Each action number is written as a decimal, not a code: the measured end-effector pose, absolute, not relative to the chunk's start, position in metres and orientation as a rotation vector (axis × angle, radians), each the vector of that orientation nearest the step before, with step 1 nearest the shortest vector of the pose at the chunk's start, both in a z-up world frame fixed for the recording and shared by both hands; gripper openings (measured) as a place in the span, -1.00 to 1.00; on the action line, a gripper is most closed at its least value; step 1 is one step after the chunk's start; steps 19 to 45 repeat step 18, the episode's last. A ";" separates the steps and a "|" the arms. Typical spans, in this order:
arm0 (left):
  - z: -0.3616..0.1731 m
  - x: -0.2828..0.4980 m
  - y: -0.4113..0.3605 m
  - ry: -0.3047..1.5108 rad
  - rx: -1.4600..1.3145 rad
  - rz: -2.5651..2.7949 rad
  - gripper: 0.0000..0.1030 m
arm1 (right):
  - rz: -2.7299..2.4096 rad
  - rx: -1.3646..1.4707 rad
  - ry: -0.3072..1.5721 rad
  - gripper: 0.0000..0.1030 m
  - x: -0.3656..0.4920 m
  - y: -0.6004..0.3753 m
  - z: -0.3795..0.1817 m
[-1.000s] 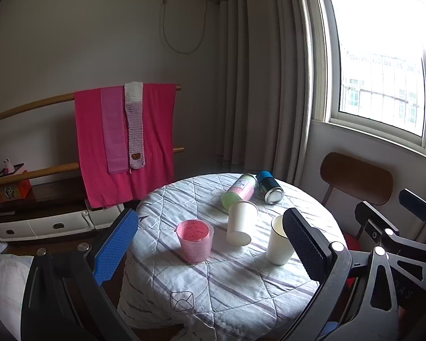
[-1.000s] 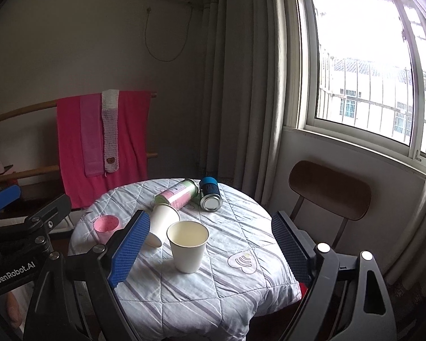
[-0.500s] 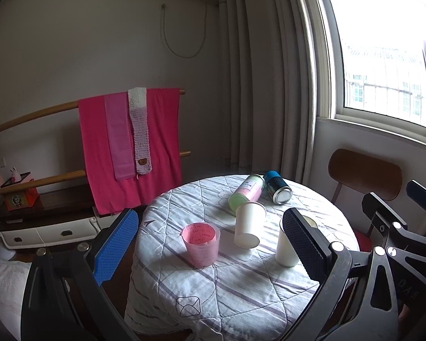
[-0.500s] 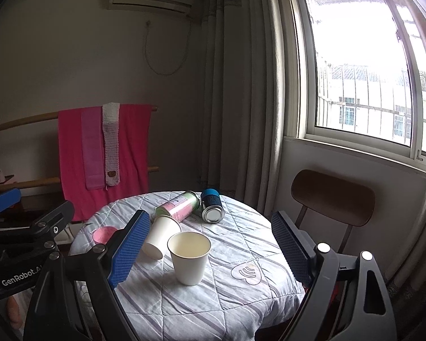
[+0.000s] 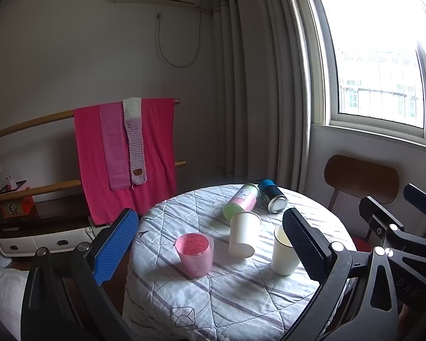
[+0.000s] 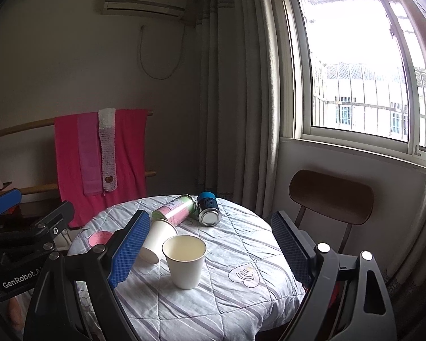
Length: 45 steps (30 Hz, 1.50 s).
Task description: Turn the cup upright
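A white paper cup (image 5: pixel 243 234) stands upside down on the round clothed table (image 5: pixel 230 298); in the right wrist view (image 6: pixel 157 240) my blue finger hides part of it. A second white paper cup (image 6: pixel 186 260) stands upright with its mouth up, also in the left wrist view (image 5: pixel 282 254). A pink plastic cup (image 5: pixel 195 254) stands upright at the left. My left gripper (image 5: pixel 210 251) is open and empty, back from the table. My right gripper (image 6: pixel 210 251) is open and empty, back from the upright cup.
Two cans lie on their sides at the table's far side: a pink-green one (image 5: pixel 242 201) and a blue-capped one (image 5: pixel 272 196). A wooden chair (image 6: pixel 331 196) stands at the right under the window. A pink towel (image 5: pixel 125 153) hangs on a rail at the left.
Both grippers have pulled back and tilted up a little, so the table and cups sit lower and farther in both views. Nothing on the table has moved.
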State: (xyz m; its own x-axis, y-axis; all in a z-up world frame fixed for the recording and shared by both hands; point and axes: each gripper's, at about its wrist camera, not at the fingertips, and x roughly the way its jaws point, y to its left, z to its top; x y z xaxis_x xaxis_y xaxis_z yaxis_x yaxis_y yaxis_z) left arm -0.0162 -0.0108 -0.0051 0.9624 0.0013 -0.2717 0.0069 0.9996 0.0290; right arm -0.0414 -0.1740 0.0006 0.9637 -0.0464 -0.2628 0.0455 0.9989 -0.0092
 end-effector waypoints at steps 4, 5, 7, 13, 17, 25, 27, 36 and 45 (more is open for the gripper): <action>-0.006 -0.013 -0.013 0.280 0.035 -0.008 1.00 | -0.062 -0.008 0.261 0.72 -0.041 -0.175 -0.001; -0.006 -0.013 -0.014 0.281 0.036 -0.009 1.00 | -0.064 -0.010 0.263 0.73 -0.040 -0.175 -0.001; -0.007 -0.012 -0.014 0.283 0.036 -0.011 1.00 | -0.066 -0.011 0.264 0.73 -0.039 -0.176 -0.001; -0.008 -0.010 -0.018 0.288 0.052 0.001 1.00 | -0.066 -0.008 0.277 0.73 -0.035 -0.178 -0.003; -0.011 -0.006 -0.019 0.301 0.055 -0.003 1.00 | -0.068 -0.008 0.282 0.73 -0.034 -0.179 -0.004; -0.011 -0.004 -0.019 0.309 0.051 -0.007 1.00 | -0.069 -0.007 0.284 0.73 -0.034 -0.179 -0.004; -0.011 -0.004 -0.019 0.309 0.051 -0.007 1.00 | -0.069 -0.007 0.284 0.73 -0.034 -0.179 -0.004; -0.011 -0.004 -0.019 0.309 0.051 -0.007 1.00 | -0.069 -0.007 0.284 0.73 -0.034 -0.179 -0.004; -0.011 -0.004 -0.019 0.309 0.051 -0.007 1.00 | -0.069 -0.007 0.284 0.73 -0.034 -0.179 -0.004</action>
